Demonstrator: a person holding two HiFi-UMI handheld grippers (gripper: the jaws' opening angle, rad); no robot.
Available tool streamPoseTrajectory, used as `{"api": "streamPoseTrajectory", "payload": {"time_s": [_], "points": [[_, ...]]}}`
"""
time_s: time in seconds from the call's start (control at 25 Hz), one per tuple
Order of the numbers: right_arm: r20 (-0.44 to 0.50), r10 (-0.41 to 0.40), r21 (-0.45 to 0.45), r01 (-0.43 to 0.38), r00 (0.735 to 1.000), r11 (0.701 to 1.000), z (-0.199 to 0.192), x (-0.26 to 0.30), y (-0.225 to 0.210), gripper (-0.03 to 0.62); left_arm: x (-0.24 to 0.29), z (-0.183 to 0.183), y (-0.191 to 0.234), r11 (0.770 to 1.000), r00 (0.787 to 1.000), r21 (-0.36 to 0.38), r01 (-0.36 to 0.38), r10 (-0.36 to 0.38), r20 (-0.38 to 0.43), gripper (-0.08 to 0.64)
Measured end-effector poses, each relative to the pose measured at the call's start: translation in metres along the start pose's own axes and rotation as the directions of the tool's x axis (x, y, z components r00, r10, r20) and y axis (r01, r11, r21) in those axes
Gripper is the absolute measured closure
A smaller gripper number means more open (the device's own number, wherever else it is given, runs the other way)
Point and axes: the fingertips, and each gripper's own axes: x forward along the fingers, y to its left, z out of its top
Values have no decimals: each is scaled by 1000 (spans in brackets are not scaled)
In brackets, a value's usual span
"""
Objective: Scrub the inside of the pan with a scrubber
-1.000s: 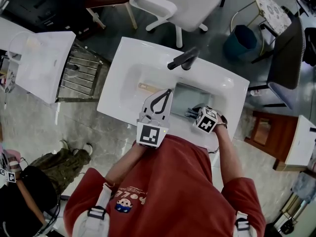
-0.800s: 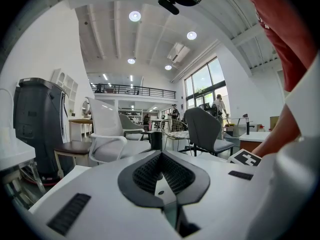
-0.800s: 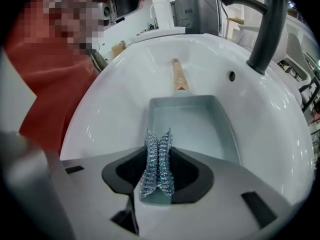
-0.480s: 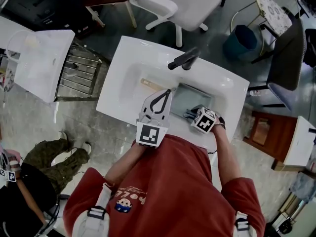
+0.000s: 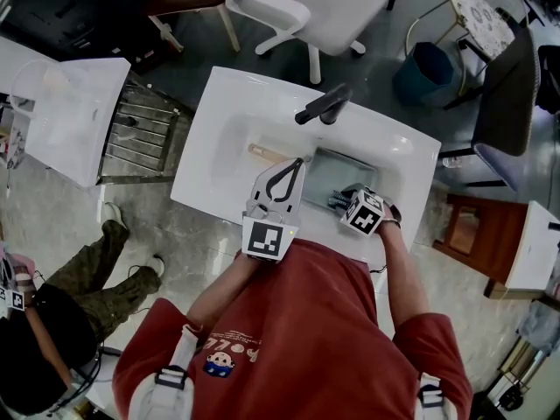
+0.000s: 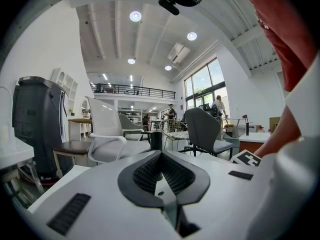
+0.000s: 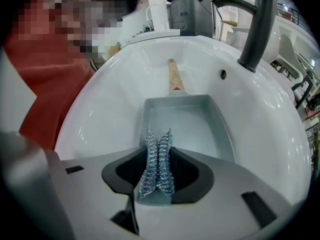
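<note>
A rectangular grey pan (image 5: 343, 171) with a wooden handle (image 5: 265, 154) lies in the white sink (image 5: 229, 112). In the right gripper view the pan (image 7: 182, 121) sits just ahead of the jaws, its handle (image 7: 174, 76) pointing away. My right gripper (image 7: 157, 151) is shut on a steel wool scrubber (image 7: 156, 169), held over the pan's near end. In the head view the right gripper (image 5: 346, 201) is at the pan's near right corner. My left gripper (image 5: 298, 161) hovers shut and holding nothing by the pan's left edge. Its own view shows the left gripper (image 6: 161, 156) aimed at the room.
A dark faucet (image 5: 322, 105) arches over the sink's far side, also seen as the faucet (image 7: 257, 29) at right. An overflow hole (image 7: 223, 74) is in the basin wall. A white chair (image 5: 315, 7) stands behind the sink, a metal rack (image 5: 144, 129) to the left.
My right gripper with the scrubber slid slightly left, then back right, over the pan's near end. The left gripper stayed put. A person's legs on the floor at left moved.
</note>
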Motion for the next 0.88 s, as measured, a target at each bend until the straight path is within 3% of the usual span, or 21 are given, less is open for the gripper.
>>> {"api": "streamPoseTrajectory", "payload": {"time_s": [0.6,0.88], "points": [[18,-148,14,147,989,989,1,-5,-49,434,0,0,-1,1000,1000,11,0,0,-3,546],[27,-315,-17,315,949,949,5,-7,-81,434,0,1,-2,1000,1000,18,3,-3,-3,546]]}}
